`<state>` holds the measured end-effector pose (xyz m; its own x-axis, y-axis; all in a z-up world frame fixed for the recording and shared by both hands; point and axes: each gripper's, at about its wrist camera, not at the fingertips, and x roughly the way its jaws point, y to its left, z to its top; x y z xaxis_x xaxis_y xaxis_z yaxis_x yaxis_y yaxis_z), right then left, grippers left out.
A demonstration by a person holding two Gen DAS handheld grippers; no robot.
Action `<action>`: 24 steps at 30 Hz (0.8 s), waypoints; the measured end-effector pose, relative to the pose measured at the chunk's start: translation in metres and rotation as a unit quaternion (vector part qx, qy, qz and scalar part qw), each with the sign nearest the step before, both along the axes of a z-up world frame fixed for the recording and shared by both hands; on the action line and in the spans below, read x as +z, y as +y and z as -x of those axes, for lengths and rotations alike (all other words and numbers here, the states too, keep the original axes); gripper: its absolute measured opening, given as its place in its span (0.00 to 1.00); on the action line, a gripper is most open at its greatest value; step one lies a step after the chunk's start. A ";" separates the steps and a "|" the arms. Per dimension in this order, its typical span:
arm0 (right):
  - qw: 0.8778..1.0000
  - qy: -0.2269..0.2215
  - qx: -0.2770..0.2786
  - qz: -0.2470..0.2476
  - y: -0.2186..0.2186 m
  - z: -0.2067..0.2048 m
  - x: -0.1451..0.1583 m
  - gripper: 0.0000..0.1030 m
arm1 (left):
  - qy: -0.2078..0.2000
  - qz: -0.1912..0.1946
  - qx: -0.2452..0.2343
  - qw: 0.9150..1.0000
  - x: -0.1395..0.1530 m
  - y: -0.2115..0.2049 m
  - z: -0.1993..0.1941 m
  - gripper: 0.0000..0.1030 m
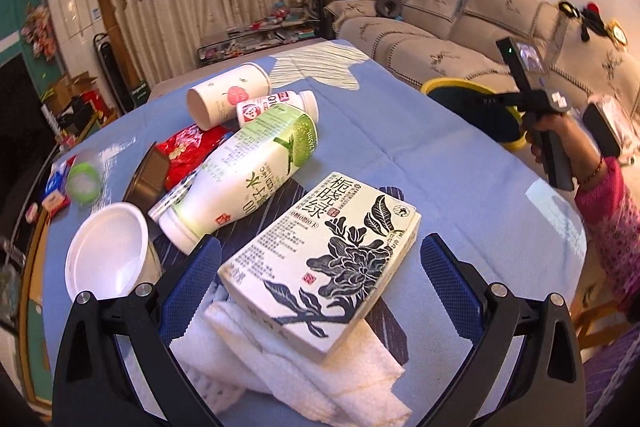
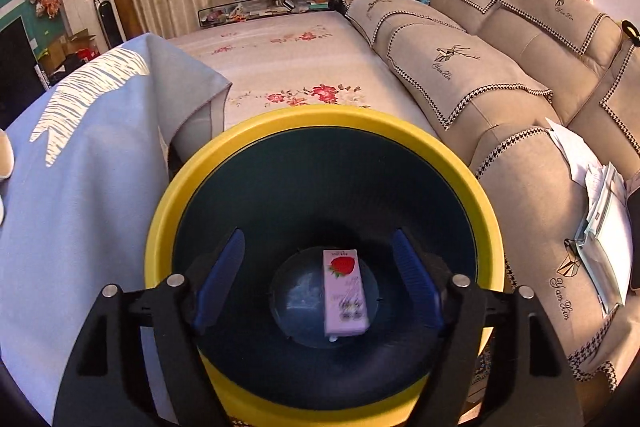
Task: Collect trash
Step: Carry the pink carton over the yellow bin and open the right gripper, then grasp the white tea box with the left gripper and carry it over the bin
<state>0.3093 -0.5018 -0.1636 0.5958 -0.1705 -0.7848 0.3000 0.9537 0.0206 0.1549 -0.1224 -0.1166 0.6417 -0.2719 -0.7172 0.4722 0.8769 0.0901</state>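
Both grippers stand wide with nothing pressed between their pads; the left gripper [image 1: 320,267] straddles a green-and-white tea box [image 1: 324,267] printed with a dark flower, its blue pads clear of the box on either side; the box lies flat, its near end resting on a crumpled white paper towel [image 1: 296,359] on the blue-clothed surface [image 1: 440,163]. Just beyond the box to the left lies a large white bottle with a green label [image 1: 244,171] on its side; past it lie a small white bottle with red print [image 1: 276,107] and a paper cup [image 1: 228,95], also toppled; a red wrapper [image 1: 188,147] and a white bowl [image 1: 106,251] sit to the left.

Over at the right, the right gripper [image 2: 320,279] hangs above a yellow-rimmed bin [image 2: 168,187] with a dark inside; a pink strawberry carton [image 2: 345,291] lies at the bin's bottom, free of the pads. In the left wrist view a hand [image 1: 560,135] in a pink sleeve holds that gripper's handle above the bin, which stands between the surface and a beige sofa [image 2: 520,75].
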 end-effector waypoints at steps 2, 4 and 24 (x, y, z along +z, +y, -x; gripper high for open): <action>1.000 -0.007 0.001 -0.007 -0.002 0.004 0.003 0.73 | 0.000 -0.009 -0.016 1.000 -0.001 -0.004 -0.003 0.95; 1.000 -0.010 0.001 -0.007 0.001 0.007 0.006 0.74 | 0.005 -0.015 -0.027 0.999 -0.004 -0.006 -0.009 0.95; 0.998 -0.052 0.014 -0.041 0.001 0.045 0.030 0.80 | 0.106 0.012 -0.053 0.993 -0.024 -0.051 -0.016 0.95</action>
<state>0.2639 -0.5012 -0.1340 0.6790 -0.0912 -0.7285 0.2657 0.9555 0.1280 0.1712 -0.1735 -0.1403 0.4441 -0.3484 -0.8255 0.5675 0.8223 -0.0417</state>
